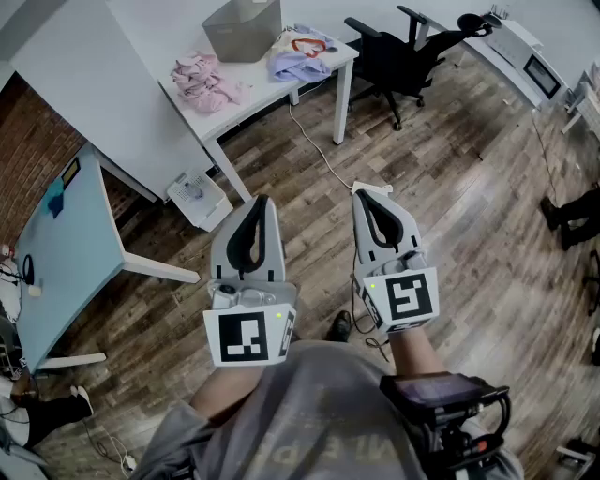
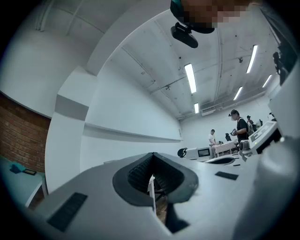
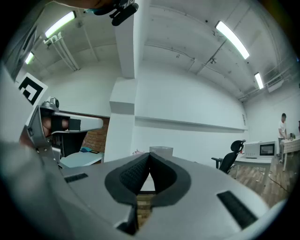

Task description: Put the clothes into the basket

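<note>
A grey basket (image 1: 242, 28) stands on the far white table (image 1: 262, 89). Left of it lies a pink heap of clothes (image 1: 206, 82); to its right is a lilac heap (image 1: 300, 52) with a red piece on top. Both grippers are held well short of the table, above the wooden floor. My left gripper (image 1: 261, 201) is shut with nothing in it, tips together in its own view (image 2: 152, 157). My right gripper (image 1: 361, 195) is also shut and holds nothing (image 3: 149, 157). In the right gripper view, the basket (image 3: 161, 150) shows just beyond the jaw tips.
A black office chair (image 1: 403, 47) stands right of the white table. A light blue table (image 1: 66, 244) is at the left, and a white device (image 1: 197, 197) and a cable (image 1: 314, 141) lie on the floor. People (image 2: 239, 126) stand far off.
</note>
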`<state>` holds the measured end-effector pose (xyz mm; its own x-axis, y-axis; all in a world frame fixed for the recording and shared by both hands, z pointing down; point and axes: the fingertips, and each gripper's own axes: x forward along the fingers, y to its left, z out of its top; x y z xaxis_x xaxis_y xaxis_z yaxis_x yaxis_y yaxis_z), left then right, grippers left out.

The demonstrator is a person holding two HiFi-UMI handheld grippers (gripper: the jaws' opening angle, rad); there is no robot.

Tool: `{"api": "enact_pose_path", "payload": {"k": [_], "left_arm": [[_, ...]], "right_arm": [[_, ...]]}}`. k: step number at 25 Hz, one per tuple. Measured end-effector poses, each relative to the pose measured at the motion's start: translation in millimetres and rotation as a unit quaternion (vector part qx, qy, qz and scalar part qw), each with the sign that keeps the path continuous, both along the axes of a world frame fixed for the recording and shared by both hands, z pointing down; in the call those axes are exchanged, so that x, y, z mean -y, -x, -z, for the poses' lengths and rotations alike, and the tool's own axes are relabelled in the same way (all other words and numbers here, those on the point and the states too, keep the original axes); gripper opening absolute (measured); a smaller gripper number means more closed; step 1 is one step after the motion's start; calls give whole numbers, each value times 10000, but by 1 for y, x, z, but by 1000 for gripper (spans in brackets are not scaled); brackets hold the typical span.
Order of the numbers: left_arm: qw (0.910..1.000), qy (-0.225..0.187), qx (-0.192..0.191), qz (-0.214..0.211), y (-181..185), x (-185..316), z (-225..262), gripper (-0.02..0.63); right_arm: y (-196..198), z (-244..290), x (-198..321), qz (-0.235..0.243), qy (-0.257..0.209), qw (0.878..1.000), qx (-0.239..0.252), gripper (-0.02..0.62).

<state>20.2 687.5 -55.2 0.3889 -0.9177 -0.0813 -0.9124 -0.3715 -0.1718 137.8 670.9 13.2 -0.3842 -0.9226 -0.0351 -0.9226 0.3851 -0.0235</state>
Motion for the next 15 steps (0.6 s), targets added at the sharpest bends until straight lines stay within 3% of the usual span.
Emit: {"api": "enact_pose_path", "payload": {"k": [15], "left_arm": [[9997, -30, 127, 216, -49, 18, -10, 8]], "right_arm": [[-53, -16, 24, 299, 75, 9990, 330, 6]]}}
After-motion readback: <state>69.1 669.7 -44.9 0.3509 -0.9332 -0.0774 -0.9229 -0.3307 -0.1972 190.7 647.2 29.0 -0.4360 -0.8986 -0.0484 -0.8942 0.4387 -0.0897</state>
